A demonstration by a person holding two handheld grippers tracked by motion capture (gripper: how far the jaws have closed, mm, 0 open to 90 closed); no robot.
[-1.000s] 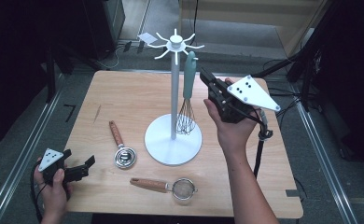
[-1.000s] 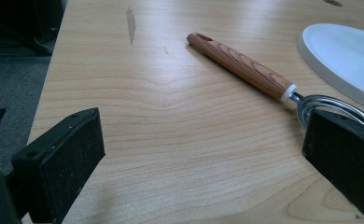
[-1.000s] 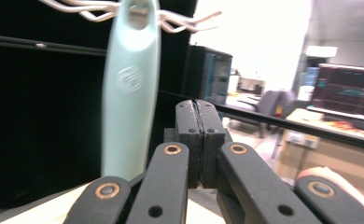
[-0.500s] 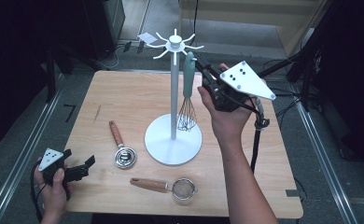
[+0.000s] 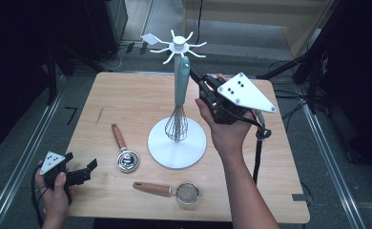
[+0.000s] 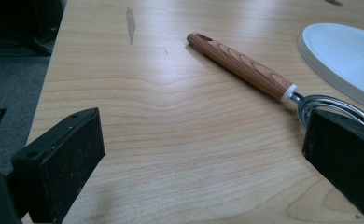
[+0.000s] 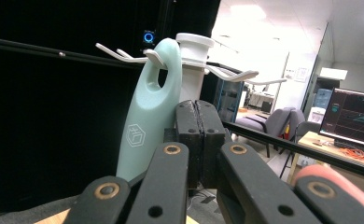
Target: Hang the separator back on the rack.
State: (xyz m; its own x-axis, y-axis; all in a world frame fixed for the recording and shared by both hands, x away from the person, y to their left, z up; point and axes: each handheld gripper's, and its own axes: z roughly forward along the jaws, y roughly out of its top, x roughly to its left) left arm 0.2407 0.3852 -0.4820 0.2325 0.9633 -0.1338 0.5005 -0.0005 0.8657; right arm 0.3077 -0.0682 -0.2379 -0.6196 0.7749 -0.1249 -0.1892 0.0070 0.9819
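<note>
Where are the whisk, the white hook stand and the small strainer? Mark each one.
whisk (image 5: 181,83): high view, on its pale green handle.
white hook stand (image 5: 177,143): high view, on its round base.
small strainer (image 5: 189,192): high view, on its mesh bowl.

Wooden table (image 5: 127,100), grey floor (image 5: 22,157), dark surroundings

A wooden-handled measuring spoon (image 5: 123,150) was laid on the wooden table (image 5: 127,100), just left of the stand's base. A small strainer (image 5: 177,191) with a wooden handle was placed near the front edge. A monitor (image 7: 353,119) and office chairs (image 7: 283,123) were seen in the background.
</note>
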